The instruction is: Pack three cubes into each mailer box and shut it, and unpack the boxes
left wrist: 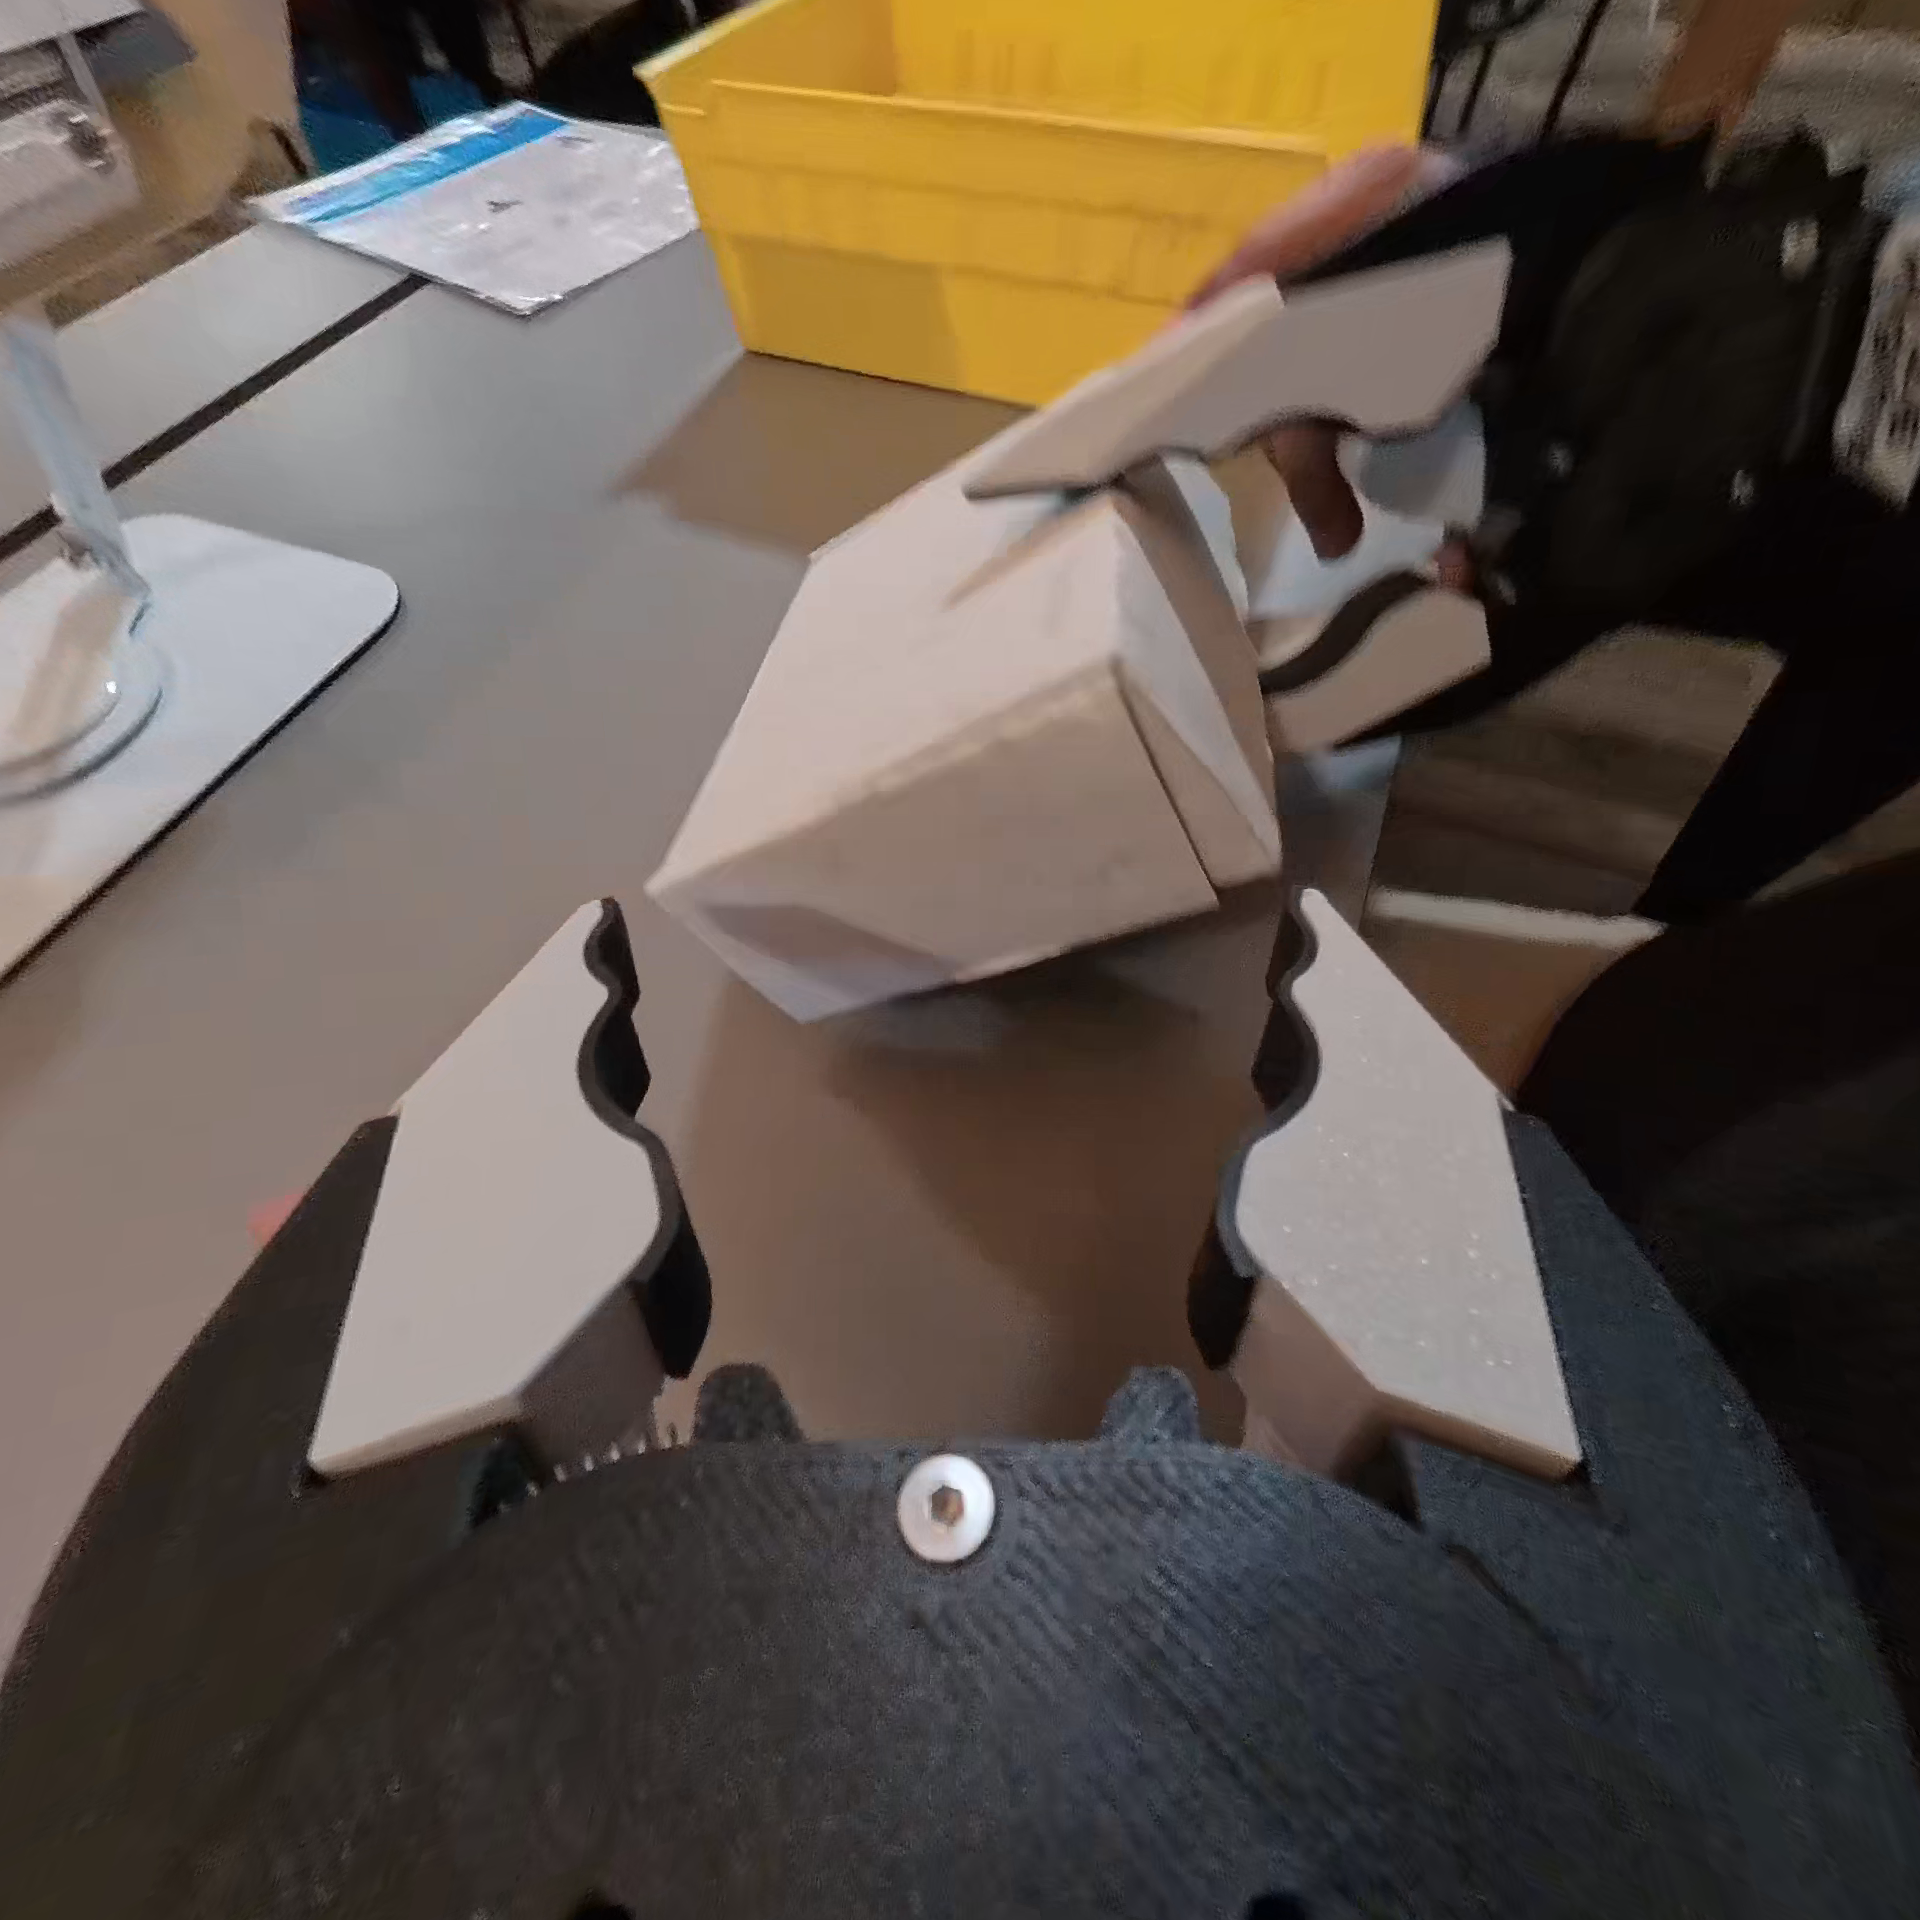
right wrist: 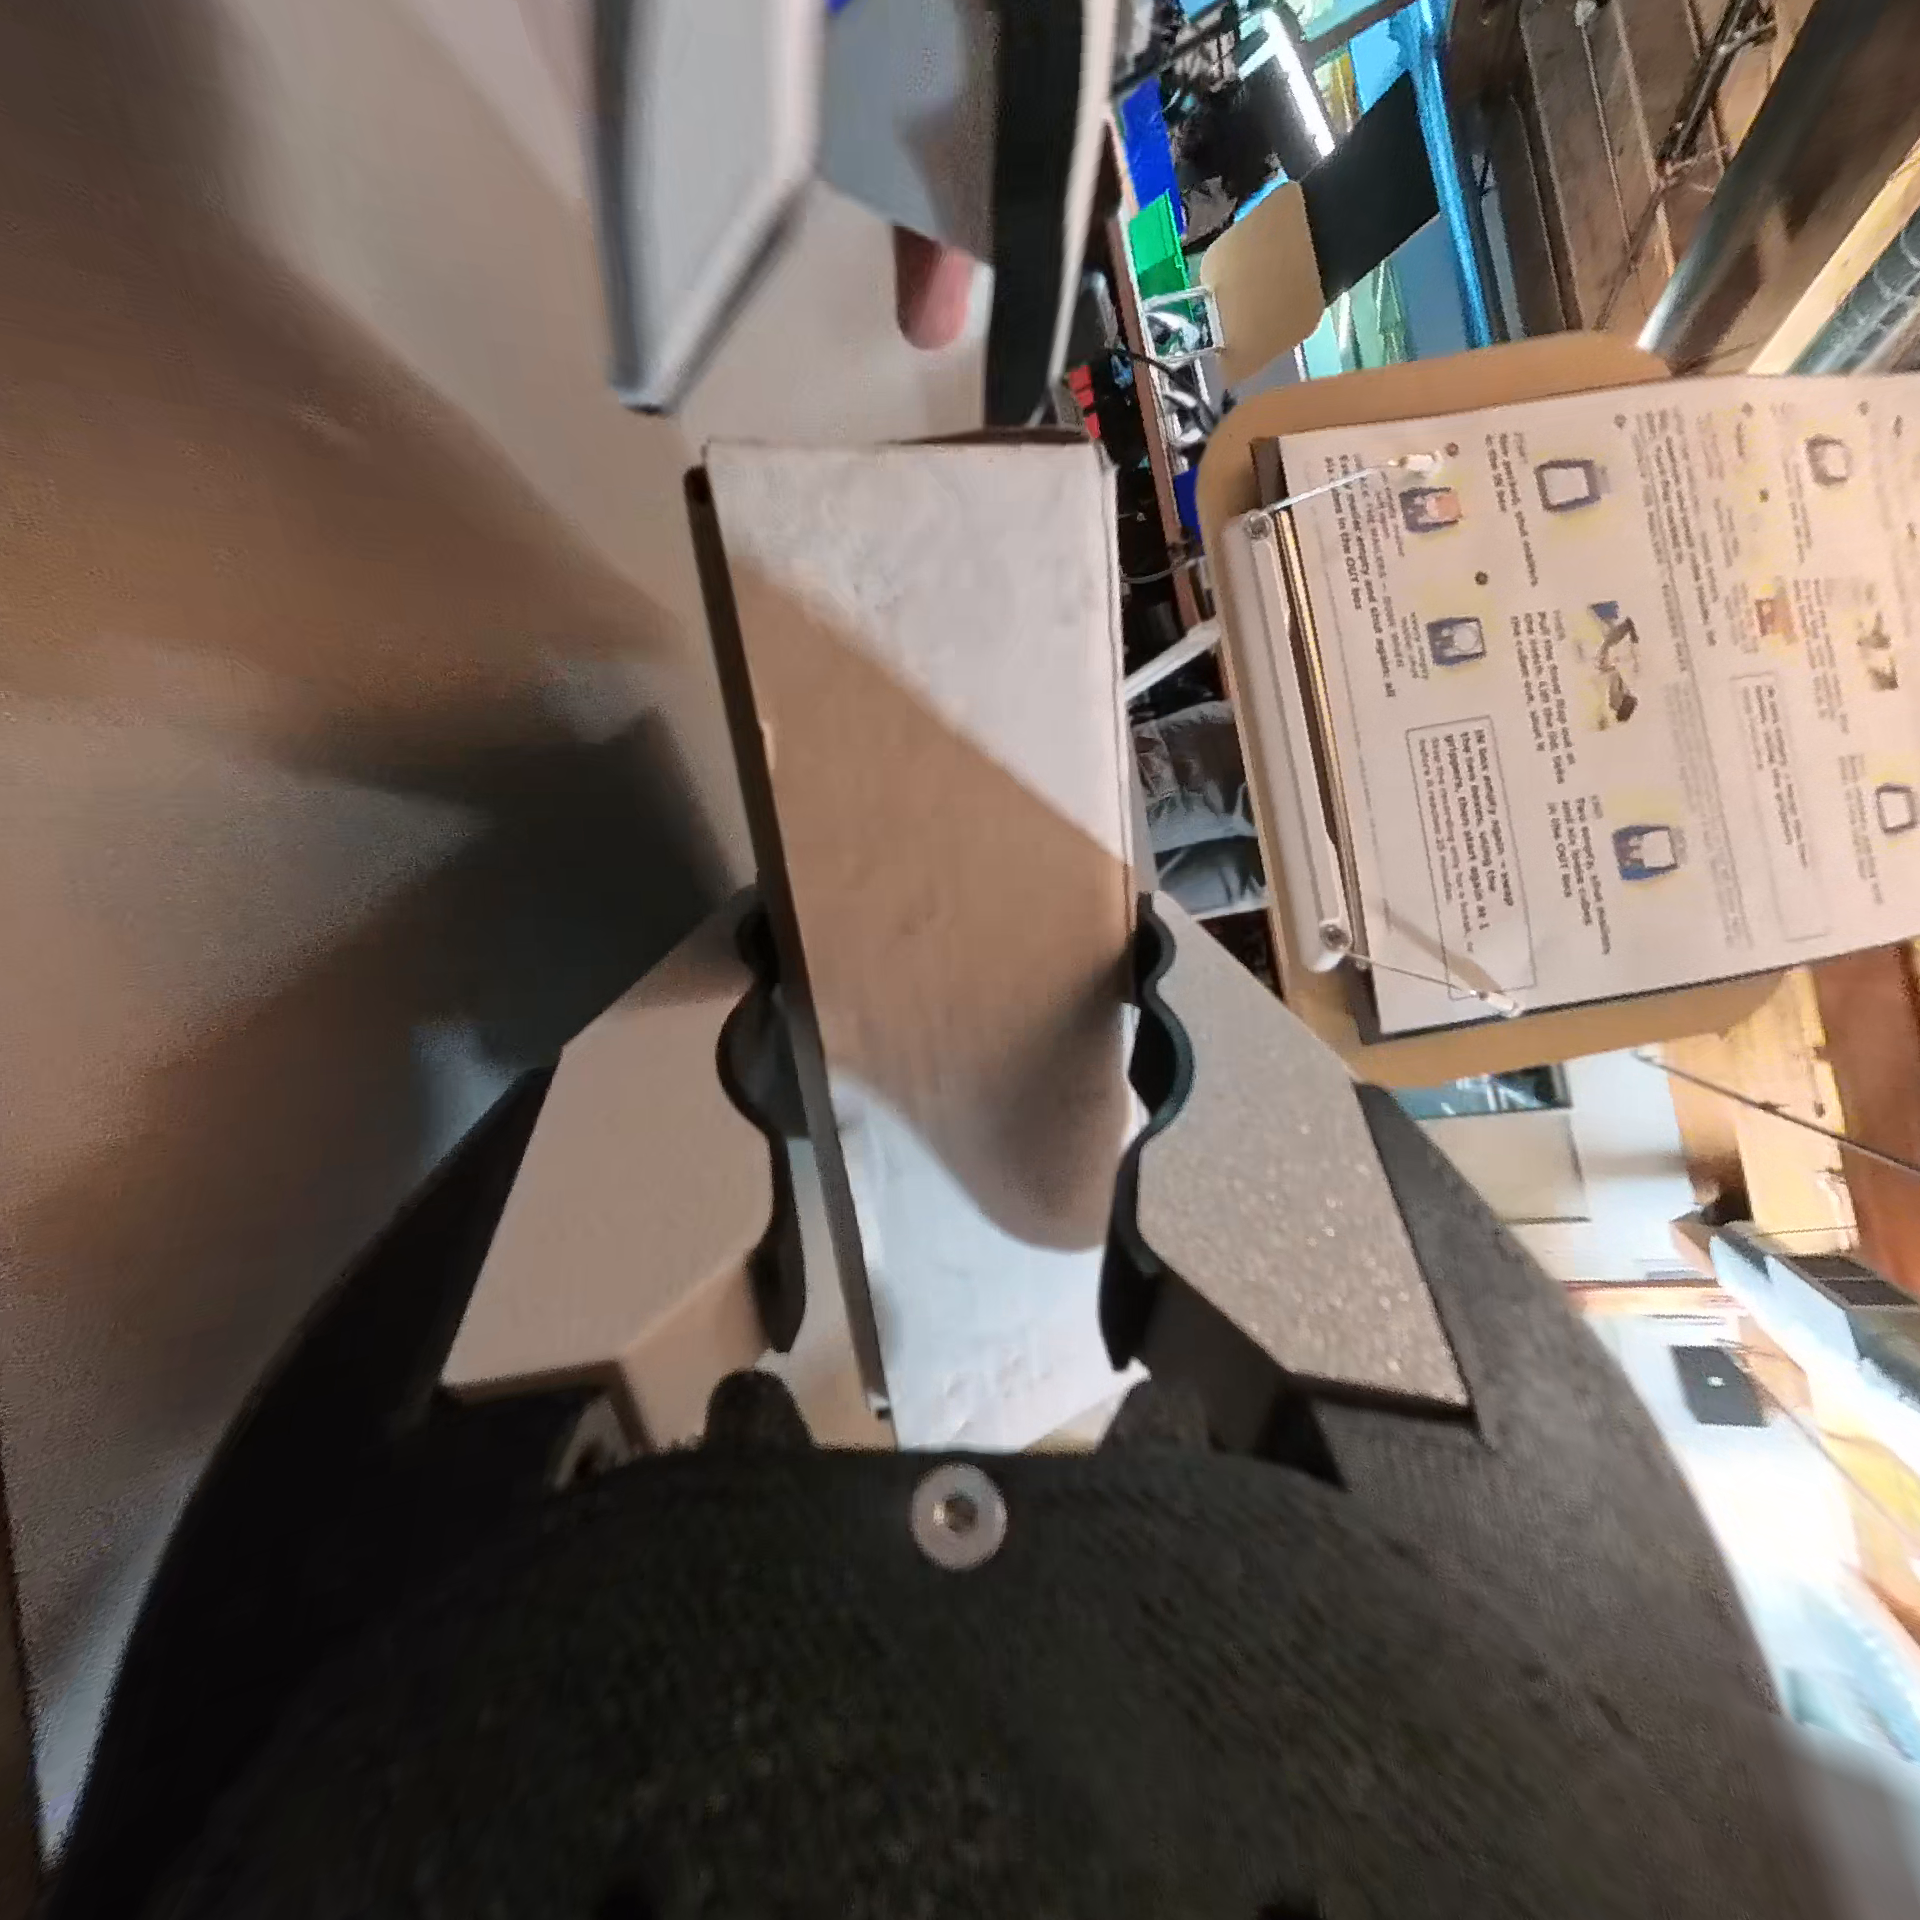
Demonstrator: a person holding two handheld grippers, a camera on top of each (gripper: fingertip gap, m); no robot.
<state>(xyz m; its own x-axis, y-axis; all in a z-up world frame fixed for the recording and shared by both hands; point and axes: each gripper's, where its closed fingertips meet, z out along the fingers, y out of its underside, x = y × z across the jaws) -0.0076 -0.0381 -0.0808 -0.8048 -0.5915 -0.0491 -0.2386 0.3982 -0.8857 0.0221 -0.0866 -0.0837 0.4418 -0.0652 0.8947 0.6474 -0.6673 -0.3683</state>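
The left gripper (left wrist: 940, 1049) is nearest, its jaws spread wide with nothing between them, just short of the lower corner of the mailer box (left wrist: 966, 769). The box hangs tilted above the table (left wrist: 395, 831), shut as far as I can tell, with one corner low and close to the surface.

The right gripper (left wrist: 1340, 436) holds the far, upper end of the box; its own view shows the jaws closed on the box's two narrow sides (right wrist: 935, 831). That hold is one-ended, so the box could swing or slip out, and any cubes inside, which I cannot see, could shift and pull it down. The low corner could also catch on the table.

Left of the box the table lies open as far as a flat stand base (left wrist: 260, 644). Beyond the box sits a yellow bin (left wrist: 987, 239), with a plastic envelope (left wrist: 488, 197) to its left.
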